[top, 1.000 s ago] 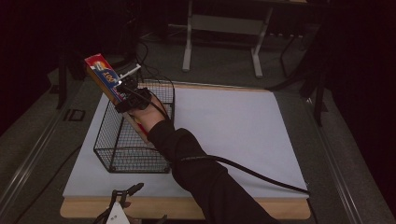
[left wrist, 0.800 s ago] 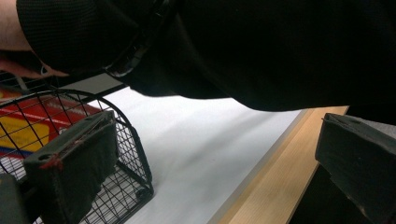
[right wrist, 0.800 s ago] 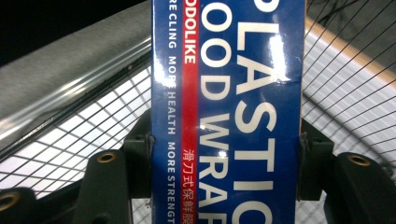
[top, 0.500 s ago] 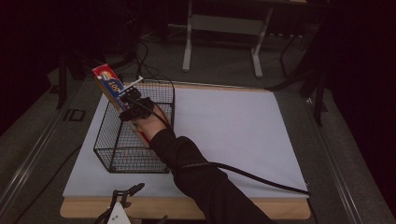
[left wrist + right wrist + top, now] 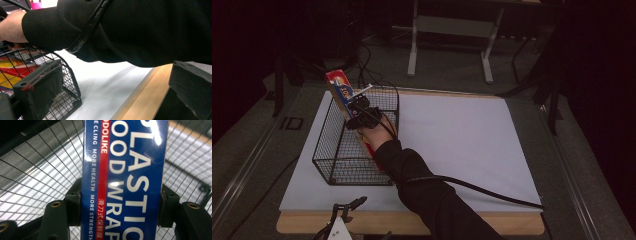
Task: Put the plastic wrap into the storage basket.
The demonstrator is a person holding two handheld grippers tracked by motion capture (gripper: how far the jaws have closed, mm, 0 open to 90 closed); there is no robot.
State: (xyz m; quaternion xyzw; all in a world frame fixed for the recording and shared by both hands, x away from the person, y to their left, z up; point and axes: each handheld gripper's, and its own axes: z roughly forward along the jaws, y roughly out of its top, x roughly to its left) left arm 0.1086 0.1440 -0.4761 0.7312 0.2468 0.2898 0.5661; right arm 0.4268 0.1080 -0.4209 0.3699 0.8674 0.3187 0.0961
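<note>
The plastic wrap box [image 5: 343, 95] is held tilted, its lower end sunk inside the wire basket [image 5: 337, 165] and its red top end leaning out over the basket's far-left corner, toward the far left corner of the tabletop [image 5: 462, 135]; a box this long does not seem to fit upright, so it is presumably being angled in lengthwise. In the right gripper view the box [image 5: 125, 180] is seen clamped across its narrow width by the right hand-held gripper [image 5: 120, 202], both pads pressed against its sides, though the jaws have just been eased slightly apart, which is judged to be the start of a release into the basket [image 5: 37, 170]. The grip is taken partway along the box, probably so that the lower end can be steered down past the wire rim. The left hand-held gripper [image 5: 112, 82] is kept at the near edge of the tabletop [image 5: 105, 87], just beside the basket [image 5: 67, 82], with its jaws standing wide apart and nothing between them, apparently parked clear of the work
</note>
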